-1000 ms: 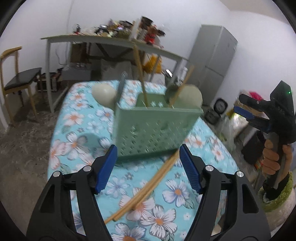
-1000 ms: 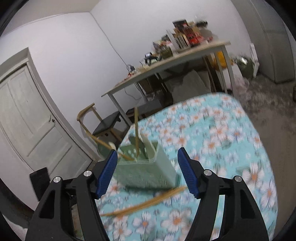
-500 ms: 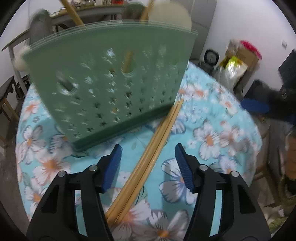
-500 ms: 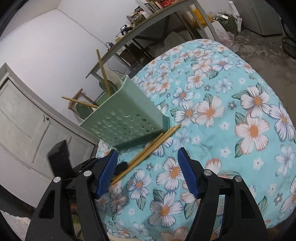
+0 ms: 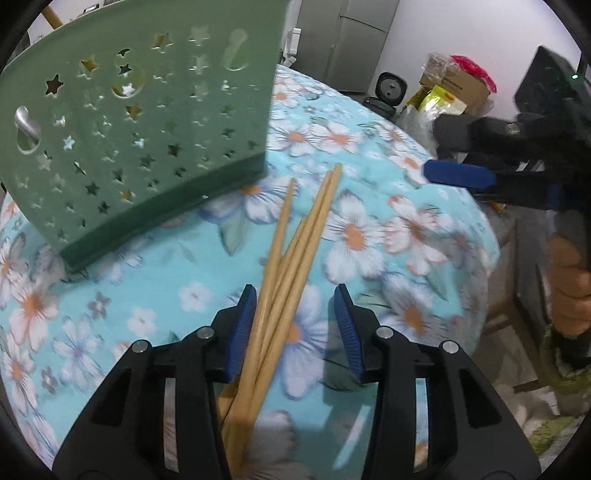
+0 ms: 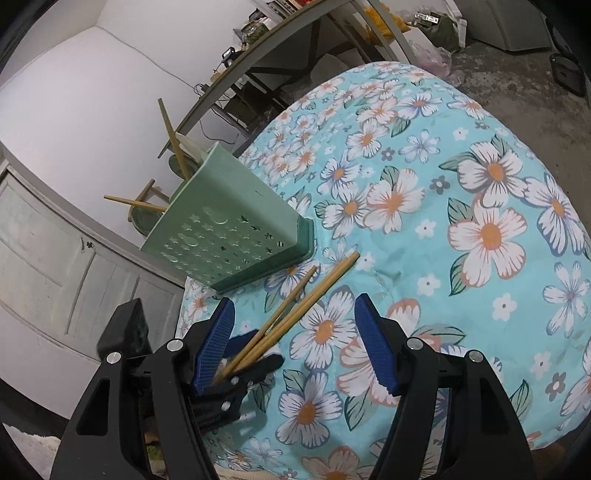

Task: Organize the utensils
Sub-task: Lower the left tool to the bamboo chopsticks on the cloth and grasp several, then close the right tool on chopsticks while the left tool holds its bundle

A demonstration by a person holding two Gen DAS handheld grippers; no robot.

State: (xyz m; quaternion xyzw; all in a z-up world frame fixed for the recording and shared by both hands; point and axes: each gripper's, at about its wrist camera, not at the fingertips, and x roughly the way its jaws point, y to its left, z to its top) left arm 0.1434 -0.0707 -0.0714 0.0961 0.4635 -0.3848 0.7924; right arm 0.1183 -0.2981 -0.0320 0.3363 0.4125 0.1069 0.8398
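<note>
We see our left gripper (image 5: pixel 295 325) low over the desk (image 5: pixel 424 236), which has a blue cloth with big white flowers on it. Its blue pads (image 5: pixel 242 328) are closing in. A bunch of wooden chopsticks (image 5: pixel 295 251) lies flat on the cloth and runs between the pads. The left pad is just beside the sticks, maybe touching them, but the right pad is still apart from them, so the sticks are not pinched yet. The far tips of the chopsticks fan out a little.

Just past those tips stands the green utensil basket (image 5: pixel 147 122). It has little star holes in its side. Its bottom corner is near the chopstick tips. Something silver shows through a round hole on its left side, but we cannot tell what it is.

Our right gripper (image 6: pixel 295 343) is held over the desk too, on the other side of the sticks. Its jaws are wide apart and nothing is between its pads. From this side we see the left gripper's black fingers around the near end of the chopsticks.

More chopsticks (image 6: pixel 171 134) stick up out of the top of the basket, and one pokes out sideways. Round green and pale things peek out behind it.

Farther away are a long table (image 6: pixel 280 33) full of stuff, a grey cabinet (image 5: pixel 351 40) and a white door (image 6: pixel 55 258).
</note>
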